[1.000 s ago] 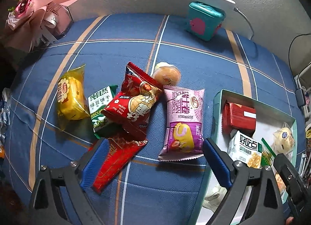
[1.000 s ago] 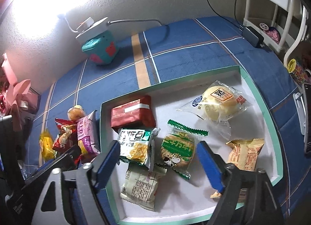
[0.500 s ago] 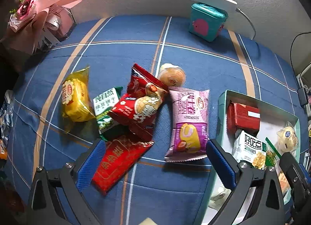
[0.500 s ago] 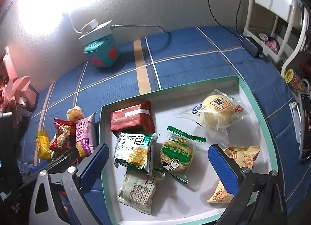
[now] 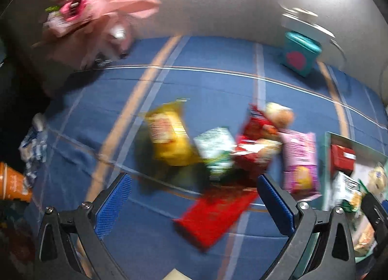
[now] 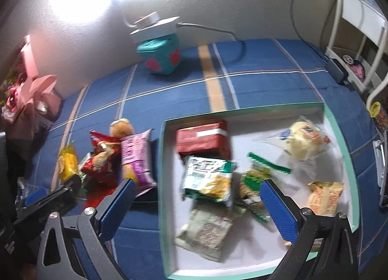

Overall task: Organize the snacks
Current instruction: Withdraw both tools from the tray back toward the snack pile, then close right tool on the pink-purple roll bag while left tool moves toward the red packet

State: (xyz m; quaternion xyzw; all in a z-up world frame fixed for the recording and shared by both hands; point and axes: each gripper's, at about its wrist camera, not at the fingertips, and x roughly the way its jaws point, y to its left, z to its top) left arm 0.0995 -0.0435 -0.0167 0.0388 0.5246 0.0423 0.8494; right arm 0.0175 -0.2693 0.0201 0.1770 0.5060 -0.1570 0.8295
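Loose snacks lie in a pile on the blue cloth: a yellow pack [image 5: 168, 139], a green-white biscuit pack [image 5: 217, 151], a red chip bag [image 5: 257, 144], a flat red pack [image 5: 213, 214], a pink roll pack [image 5: 300, 159] and a round bun [image 5: 278, 115]. My left gripper [image 5: 194, 197] is open and empty above the near side of the pile. The green-rimmed white box [image 6: 169, 207] holds several snacks, among them a red box [image 6: 202, 138] and a green-white pack [image 6: 208, 178]. My right gripper [image 6: 196, 207] is open and empty over the box's left part.
A teal cube [image 6: 160, 57] with a white power strip [image 6: 155, 27] on it stands at the wall. A pink bouquet [image 5: 97, 20] is at the far left. An orange cup [image 5: 12, 183] sits at the left edge. A white rack [image 6: 359, 37] stands right.
My left gripper has swung left, so the pile and box shifted right in its blurred view. My right gripper has pulled back and shifted left; the pile shows more.
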